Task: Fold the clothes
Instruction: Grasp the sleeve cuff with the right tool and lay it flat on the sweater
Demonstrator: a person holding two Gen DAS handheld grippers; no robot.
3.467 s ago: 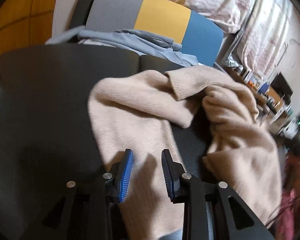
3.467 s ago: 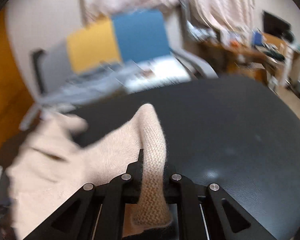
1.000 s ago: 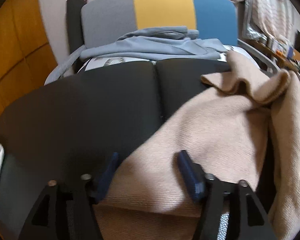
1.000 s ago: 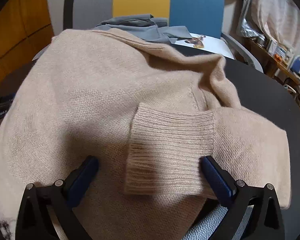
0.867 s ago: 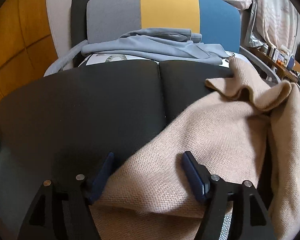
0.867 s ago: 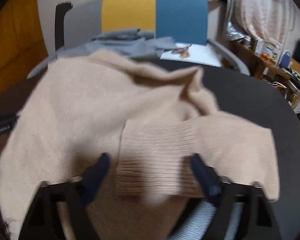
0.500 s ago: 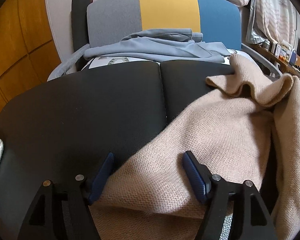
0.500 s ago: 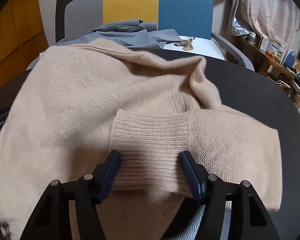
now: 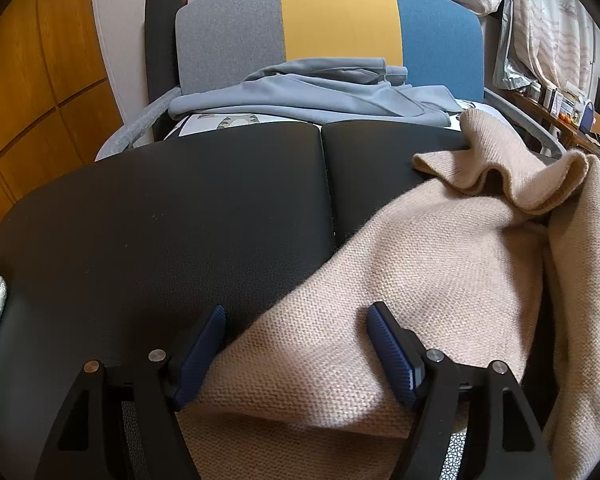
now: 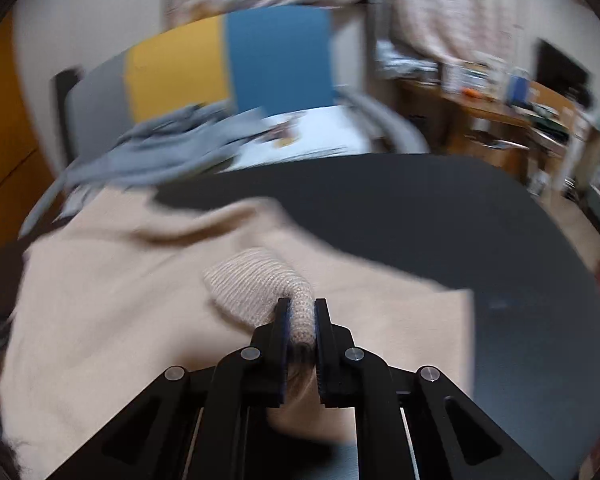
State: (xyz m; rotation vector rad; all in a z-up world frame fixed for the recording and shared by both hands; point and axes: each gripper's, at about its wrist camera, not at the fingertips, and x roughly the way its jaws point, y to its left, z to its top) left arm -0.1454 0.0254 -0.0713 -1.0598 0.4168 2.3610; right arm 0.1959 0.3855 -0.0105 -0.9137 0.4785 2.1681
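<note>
Lying in soft heaps on the black table (image 9: 160, 232), the beige sweater (image 9: 440, 272) covers the near right part of the top in the left wrist view, its far edge ruffled up near the table's back rim. Its lower part runs under the camera and is cut off by the frame. In the right wrist view the sweater (image 10: 112, 300) is smeared by motion blur, so its folds and edges are hard to make out, and its left side runs out of the frame.

The ribbed cuff (image 10: 256, 284) of a sleeve is the one sharp piece there: the right gripper (image 10: 300, 312) is clamped on it, jaws pressed close with the knit bunched between them and bulging forward.

The left gripper (image 9: 296, 328) sits low over the near hem, its blue-padded jaws spread wide with the fabric lying between them, gripping nothing.

Behind the table stands a chair (image 9: 332, 28) with a grey, yellow and blue back, and a grey garment (image 9: 312, 92) is piled on its seat. Shelves and clutter at the far right are too blurred to identify.
</note>
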